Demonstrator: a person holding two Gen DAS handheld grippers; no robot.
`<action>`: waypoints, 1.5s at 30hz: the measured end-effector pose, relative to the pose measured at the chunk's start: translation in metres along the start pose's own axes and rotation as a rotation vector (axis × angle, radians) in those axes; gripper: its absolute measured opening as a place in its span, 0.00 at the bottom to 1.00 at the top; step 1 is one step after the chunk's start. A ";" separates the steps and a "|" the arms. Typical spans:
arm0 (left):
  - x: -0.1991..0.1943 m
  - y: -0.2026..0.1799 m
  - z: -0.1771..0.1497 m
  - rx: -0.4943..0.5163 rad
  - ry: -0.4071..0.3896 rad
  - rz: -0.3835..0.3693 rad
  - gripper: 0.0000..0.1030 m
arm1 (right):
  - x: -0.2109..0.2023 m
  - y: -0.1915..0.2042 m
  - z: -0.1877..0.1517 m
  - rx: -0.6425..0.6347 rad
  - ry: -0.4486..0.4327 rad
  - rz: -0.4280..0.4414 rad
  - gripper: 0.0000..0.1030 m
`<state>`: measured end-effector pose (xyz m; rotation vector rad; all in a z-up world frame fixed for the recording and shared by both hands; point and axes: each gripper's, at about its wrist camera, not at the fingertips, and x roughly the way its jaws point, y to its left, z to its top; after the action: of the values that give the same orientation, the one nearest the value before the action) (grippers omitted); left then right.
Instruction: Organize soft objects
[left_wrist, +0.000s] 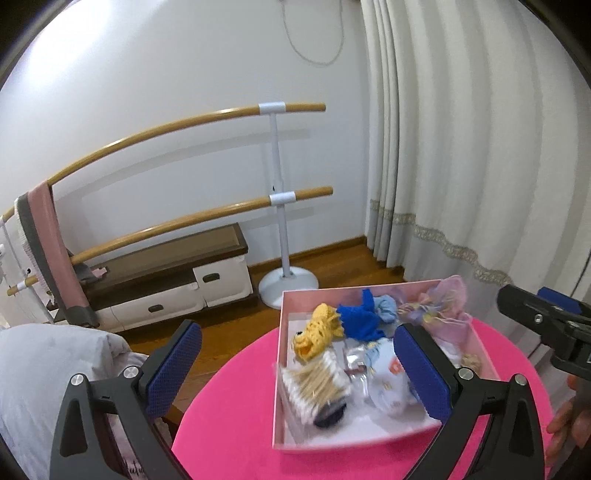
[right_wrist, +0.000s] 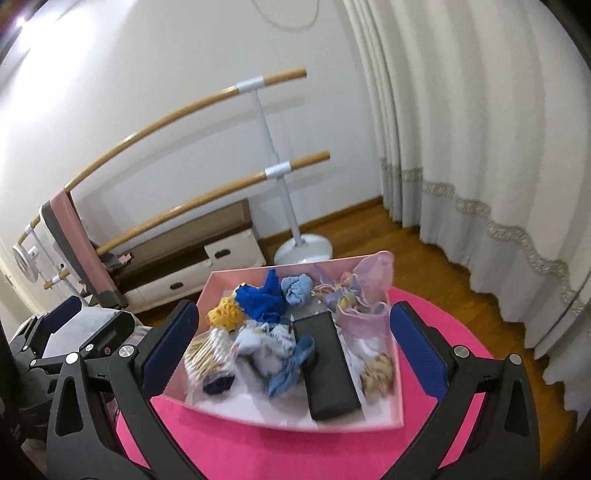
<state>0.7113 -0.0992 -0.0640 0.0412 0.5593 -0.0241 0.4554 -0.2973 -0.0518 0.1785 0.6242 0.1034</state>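
On a round pink table (right_wrist: 229, 439) beside a white curtain (right_wrist: 480, 147), a shallow pink box (right_wrist: 280, 421) sits crowded with soft things as both handheld grippers hover over it, neither carrying anything. Inside the box lie a yellow crocheted toy (left_wrist: 317, 328), a royal-blue knitted piece (left_wrist: 356, 317), a pale blue bundle (right_wrist: 295, 290), a lilac gauze pouch (right_wrist: 364, 295) at the far corner, a cream-and-tan woven bundle (left_wrist: 314, 384) near the front left, a light blue patterned cloth (right_wrist: 258, 341), a tan scrunchie (right_wrist: 378, 371) at the right wall, and a black oblong case (right_wrist: 328, 365) lying lengthwise down the middle. The left gripper (left_wrist: 295, 365) hangs with its blue-padded fingers spread wide, one pad over the box's interior and the other out past its left wall; the right gripper (right_wrist: 291, 343) is likewise spread wide and straddles the box from the near side. The work appears to stand between picks, at the point of choosing a target among items already gathered, though how much sorting remains cannot be judged. Any next grasp would call for lowering one pair of pads around a single piece, likely a loose bundle on top, and closing gently so neighbouring fabric is not dragged out along with it. A ballet barre (right_wrist: 192, 107) stands against the wall behind.
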 end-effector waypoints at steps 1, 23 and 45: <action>-0.012 0.003 -0.009 -0.004 -0.011 0.003 1.00 | -0.012 0.002 -0.004 -0.005 -0.014 -0.006 1.00; -0.208 -0.008 -0.173 -0.052 -0.162 0.011 1.00 | -0.214 0.033 -0.128 -0.051 -0.200 -0.106 1.00; -0.361 0.007 -0.256 -0.065 -0.204 0.053 1.00 | -0.265 0.078 -0.184 -0.139 -0.224 -0.099 1.00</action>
<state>0.2699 -0.0761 -0.0891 -0.0096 0.3544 0.0416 0.1297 -0.2356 -0.0310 0.0233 0.3994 0.0304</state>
